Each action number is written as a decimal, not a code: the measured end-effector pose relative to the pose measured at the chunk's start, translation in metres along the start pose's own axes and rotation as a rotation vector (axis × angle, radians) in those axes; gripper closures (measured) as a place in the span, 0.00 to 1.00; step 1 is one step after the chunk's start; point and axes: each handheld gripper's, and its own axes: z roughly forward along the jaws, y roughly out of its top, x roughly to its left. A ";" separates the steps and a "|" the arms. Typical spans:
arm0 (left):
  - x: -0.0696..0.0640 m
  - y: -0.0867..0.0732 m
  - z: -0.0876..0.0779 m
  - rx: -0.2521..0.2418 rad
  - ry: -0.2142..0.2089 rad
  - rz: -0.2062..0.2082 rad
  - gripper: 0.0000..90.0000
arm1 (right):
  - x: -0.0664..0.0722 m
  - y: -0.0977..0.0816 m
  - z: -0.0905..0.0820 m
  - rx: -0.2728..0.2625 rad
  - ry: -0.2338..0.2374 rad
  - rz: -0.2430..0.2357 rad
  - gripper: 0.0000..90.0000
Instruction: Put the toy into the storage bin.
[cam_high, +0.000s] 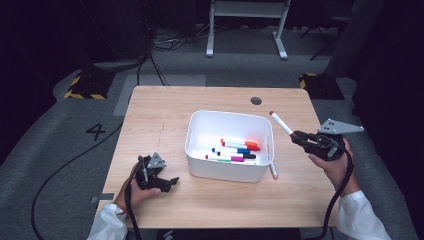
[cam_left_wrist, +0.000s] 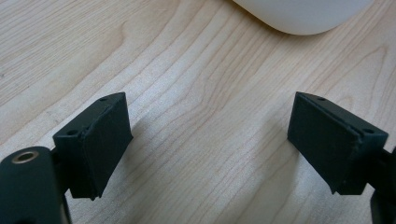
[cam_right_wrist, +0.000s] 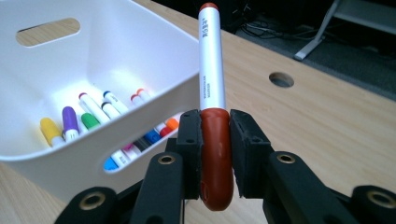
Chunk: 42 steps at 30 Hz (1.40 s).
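My right gripper is shut on the red cap of a white marker, held in the air just right of the white bin; the marker's barrel points up and toward the bin. Several coloured markers lie in the bin. Another white marker lies on the table against the bin's right side. My left gripper rests low over the wood at the front left, open, with bare table between its pads.
The bin's corner sits just beyond my left gripper. A round cable hole is in the table's far right part. A white desk frame and cables stand on the grey floor beyond the table.
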 end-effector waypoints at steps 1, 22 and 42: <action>0.000 0.000 0.000 -0.001 0.002 0.001 0.15 | 0.001 0.004 0.000 -0.006 0.001 -0.005 0.84; 0.000 0.000 0.000 -0.001 0.002 0.000 0.15 | 0.045 0.062 0.059 0.083 0.173 -0.182 0.84; 0.000 0.000 0.000 -0.001 -0.010 -0.001 0.15 | 0.086 0.063 0.115 0.311 0.349 -0.356 0.84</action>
